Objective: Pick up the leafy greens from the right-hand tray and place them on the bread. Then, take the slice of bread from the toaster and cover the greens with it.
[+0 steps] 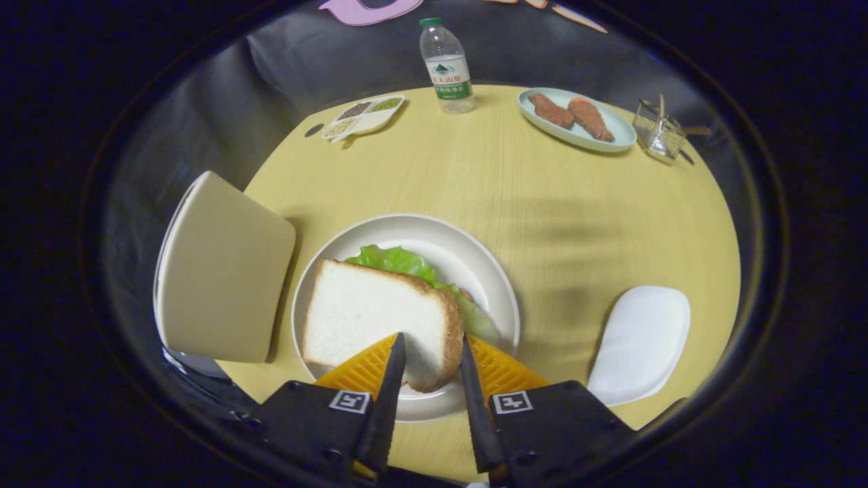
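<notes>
Gripper (431, 358) hovered low over the plate (475, 254), its fingers set either side of the near corner of the bread slice (369, 312); whether they pressed it or had let go could not be told. Slice lay atop the leafy greens (400, 261), covering them as the task asked. Right-hand tray (641, 342) sat bare, toaster (220, 271) just left of the plate.

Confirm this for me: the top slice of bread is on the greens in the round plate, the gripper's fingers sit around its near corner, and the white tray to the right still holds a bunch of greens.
One thing is off. In the gripper view the white tray to the right is bare; the greens lie under the bread slice on the round plate. The rest stands: the gripper has its fingers around the slice's near corner.
</notes>
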`<state>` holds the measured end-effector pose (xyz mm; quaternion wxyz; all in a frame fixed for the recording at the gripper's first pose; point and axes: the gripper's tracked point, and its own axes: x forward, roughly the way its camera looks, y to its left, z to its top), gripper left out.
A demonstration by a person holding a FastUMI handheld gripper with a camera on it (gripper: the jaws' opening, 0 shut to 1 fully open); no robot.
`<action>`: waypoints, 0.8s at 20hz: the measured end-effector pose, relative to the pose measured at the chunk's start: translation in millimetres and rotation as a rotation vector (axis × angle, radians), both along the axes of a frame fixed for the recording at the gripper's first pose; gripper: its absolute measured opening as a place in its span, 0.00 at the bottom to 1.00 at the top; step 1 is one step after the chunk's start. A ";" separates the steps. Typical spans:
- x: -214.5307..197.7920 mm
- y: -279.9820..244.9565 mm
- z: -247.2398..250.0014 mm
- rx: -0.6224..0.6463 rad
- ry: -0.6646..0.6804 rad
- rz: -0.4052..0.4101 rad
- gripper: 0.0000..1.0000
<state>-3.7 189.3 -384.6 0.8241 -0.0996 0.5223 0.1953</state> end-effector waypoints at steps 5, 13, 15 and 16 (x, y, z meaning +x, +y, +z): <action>11.4 -11.1 24.1 -0.037 -0.204 0.035 0.74; 52.2 -15.6 183.1 0.240 -0.605 -0.105 1.00; 55.3 -20.6 227.5 0.287 -0.690 -0.110 1.00; 55.5 -22.3 250.7 0.313 -0.735 -0.104 1.00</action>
